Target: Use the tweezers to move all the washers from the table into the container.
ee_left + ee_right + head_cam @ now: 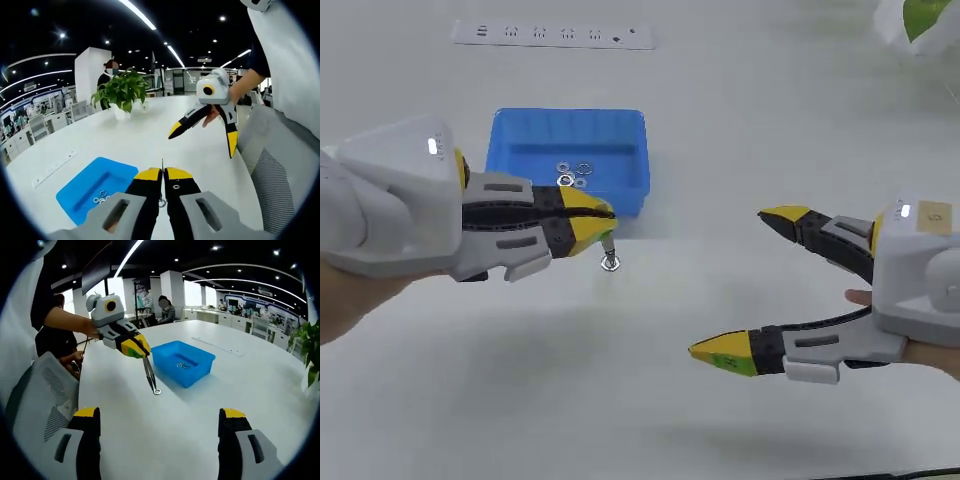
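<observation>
Head view: several washers (pixel 572 176) in blue container (pixel 570 113)
Pinches another washer (pixel 610 263) with tweezers (pixel 608 246) in left gripper (pixel 608 223); spreads right gripper (pixel 727 282) wide

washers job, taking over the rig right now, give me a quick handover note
Left tool: shut on the tweezers, tip at a washer just on the near side of the container; cannot tell if it is lifted off the table.
Right tool: open, empty, off to the side.
Done: several washers lie in the container.
Left: get that washer into the container.
</observation>
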`<action>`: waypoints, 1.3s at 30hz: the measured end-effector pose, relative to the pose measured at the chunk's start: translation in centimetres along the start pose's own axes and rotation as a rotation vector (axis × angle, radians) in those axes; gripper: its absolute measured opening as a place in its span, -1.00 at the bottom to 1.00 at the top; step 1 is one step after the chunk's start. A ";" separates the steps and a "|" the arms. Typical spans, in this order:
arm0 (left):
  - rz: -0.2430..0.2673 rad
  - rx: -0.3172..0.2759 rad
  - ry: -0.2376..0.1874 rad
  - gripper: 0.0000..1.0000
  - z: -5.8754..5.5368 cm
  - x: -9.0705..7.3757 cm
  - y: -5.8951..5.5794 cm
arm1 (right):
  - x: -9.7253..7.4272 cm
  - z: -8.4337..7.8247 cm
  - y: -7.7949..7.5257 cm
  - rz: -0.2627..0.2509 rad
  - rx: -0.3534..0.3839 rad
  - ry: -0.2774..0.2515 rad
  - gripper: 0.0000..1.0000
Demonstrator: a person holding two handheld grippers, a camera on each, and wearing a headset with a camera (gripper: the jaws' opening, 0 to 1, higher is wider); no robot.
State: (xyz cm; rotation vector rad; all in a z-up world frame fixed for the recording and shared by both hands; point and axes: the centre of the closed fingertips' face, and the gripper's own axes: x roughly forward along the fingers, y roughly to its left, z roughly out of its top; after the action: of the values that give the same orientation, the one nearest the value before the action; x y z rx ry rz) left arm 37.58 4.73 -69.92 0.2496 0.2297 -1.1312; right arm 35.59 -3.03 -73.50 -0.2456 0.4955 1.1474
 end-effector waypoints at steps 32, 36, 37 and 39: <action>-0.074 -0.060 0.089 -0.89 -0.8 0.0 -0.4 | 10.7 4.2 2.5 0.276 -0.098 -0.016 -0.40; -0.076 -0.056 0.094 -0.89 -0.9 0.0 -0.4 | 11.2 2.6 3.2 0.342 -0.138 0.056 -0.53; -0.075 -0.056 0.094 -0.89 -0.9 0.0 -0.4 | 11.1 2.3 3.4 0.354 -0.156 0.065 -0.54; -0.078 -0.055 0.095 -0.89 -0.9 0.0 -0.4 | 11.1 2.0 3.6 0.358 -0.180 0.070 -0.56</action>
State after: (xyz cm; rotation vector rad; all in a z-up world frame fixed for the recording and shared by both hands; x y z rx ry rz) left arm 37.13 4.82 -70.80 0.2474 0.3563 -1.1899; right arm 36.34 8.22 -77.07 -0.3642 0.5111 1.5397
